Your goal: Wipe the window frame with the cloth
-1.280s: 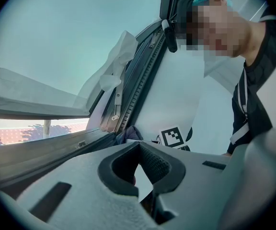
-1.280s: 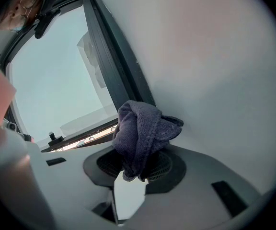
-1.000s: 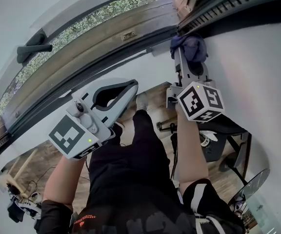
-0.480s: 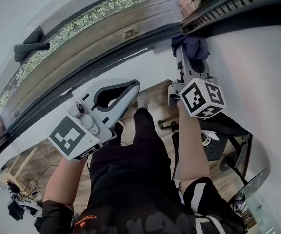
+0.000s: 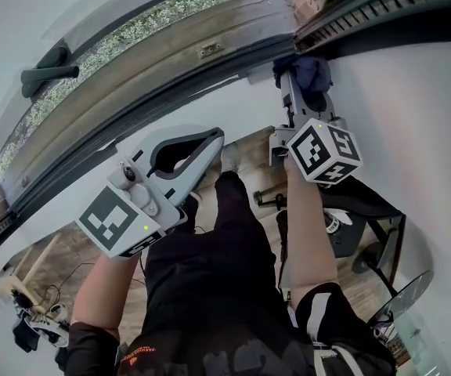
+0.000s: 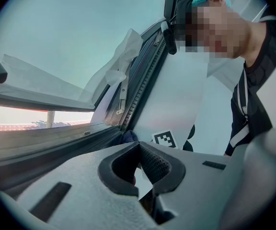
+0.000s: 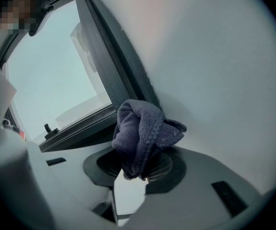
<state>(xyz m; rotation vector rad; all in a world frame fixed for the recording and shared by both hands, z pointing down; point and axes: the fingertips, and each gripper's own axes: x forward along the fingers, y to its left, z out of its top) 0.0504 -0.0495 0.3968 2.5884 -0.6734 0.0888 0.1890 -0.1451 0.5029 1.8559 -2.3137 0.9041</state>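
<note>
The dark window frame (image 5: 171,84) runs diagonally across the head view, from lower left to upper right. My right gripper (image 5: 300,84) is shut on a bunched dark blue cloth (image 5: 308,73), which presses against the frame's lower right corner. In the right gripper view the cloth (image 7: 145,133) bulges out above the right gripper (image 7: 135,169), with the frame (image 7: 109,75) just behind it. My left gripper (image 5: 212,137) hangs shut and empty below the frame, well left of the cloth. In the left gripper view the left gripper (image 6: 139,150) has its pads meeting, and the cloth (image 6: 128,137) shows beyond.
A dark window handle (image 5: 49,73) sticks out at the upper left. A small metal bracket (image 5: 207,51) sits on the sill. White wall (image 5: 413,116) fills the right side. Below me are a wooden floor, a black desk (image 5: 366,206) and my own legs.
The right gripper with the cloth has edged slightly up toward the frame corner. The left gripper has stayed in place.
</note>
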